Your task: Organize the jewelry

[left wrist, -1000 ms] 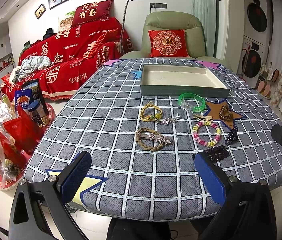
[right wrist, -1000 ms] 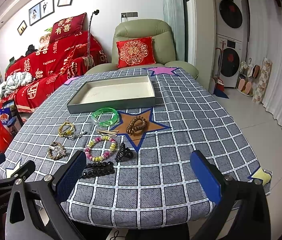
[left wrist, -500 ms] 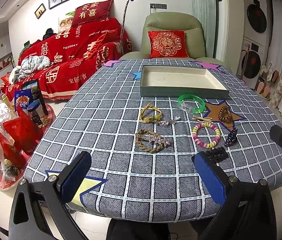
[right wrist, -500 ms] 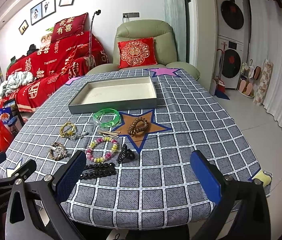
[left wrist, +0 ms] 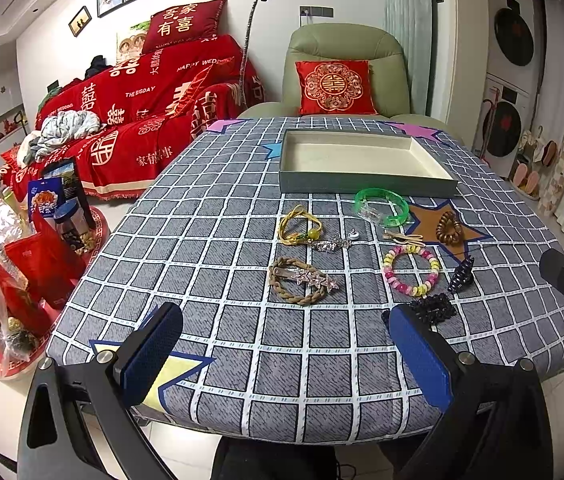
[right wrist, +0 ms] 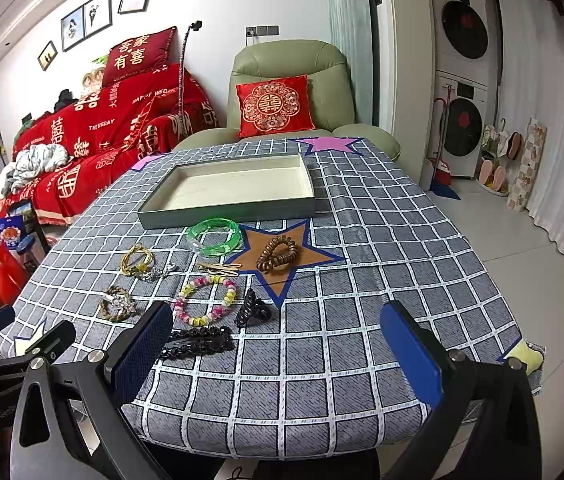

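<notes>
Task not started: the tray (left wrist: 366,188), centre frame, is empty. All jewelry (left wrist: 410,272) lies on the tablecloth (left wrist: 209,248) below it. Left gripper (left wrist: 286,356) and right gripper (right wrist: 277,352) are spread wide, grasping nothing.

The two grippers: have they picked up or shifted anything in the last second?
Nothing was taken hold of or let go. The right gripper drifted slightly toward the table; the left gripper barely shifted. Both stay open and empty. The tray, green bangle, beaded bracelet and black hair clip lie where they were.
</notes>
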`<state>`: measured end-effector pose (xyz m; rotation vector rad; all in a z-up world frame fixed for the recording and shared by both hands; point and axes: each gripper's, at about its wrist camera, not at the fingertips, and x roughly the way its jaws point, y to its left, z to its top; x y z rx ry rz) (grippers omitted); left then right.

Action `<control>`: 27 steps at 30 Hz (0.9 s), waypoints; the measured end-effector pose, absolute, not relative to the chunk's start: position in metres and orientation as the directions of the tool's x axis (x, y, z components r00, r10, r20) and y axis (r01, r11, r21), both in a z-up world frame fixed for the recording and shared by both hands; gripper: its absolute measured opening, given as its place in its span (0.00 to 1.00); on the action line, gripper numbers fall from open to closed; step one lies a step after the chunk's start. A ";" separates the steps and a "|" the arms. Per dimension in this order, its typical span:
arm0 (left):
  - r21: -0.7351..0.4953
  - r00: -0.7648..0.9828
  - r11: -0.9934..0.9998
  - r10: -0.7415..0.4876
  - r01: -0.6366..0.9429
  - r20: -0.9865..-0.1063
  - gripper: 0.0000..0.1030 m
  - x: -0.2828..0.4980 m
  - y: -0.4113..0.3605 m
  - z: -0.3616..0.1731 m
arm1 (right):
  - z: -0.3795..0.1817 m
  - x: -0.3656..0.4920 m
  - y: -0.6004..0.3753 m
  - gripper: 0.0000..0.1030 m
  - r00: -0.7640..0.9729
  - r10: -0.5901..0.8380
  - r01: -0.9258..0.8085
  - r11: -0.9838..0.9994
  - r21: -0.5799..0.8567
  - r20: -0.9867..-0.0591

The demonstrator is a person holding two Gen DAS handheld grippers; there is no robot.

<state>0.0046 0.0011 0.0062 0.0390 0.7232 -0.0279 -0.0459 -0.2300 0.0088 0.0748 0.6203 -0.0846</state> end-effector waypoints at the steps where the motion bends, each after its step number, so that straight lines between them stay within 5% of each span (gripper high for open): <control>1: 0.026 0.750 0.999 -0.012 0.039 -0.662 1.00 0.004 0.001 0.006 | 0.009 -0.046 -0.230 1.00 0.811 -0.057 0.101 0.994 0.044 -0.583; 27: 0.028 0.750 0.999 -0.011 0.040 -0.661 1.00 0.001 -0.001 0.004 | 0.008 -0.045 -0.228 1.00 0.809 -0.053 0.097 0.994 0.045 -0.586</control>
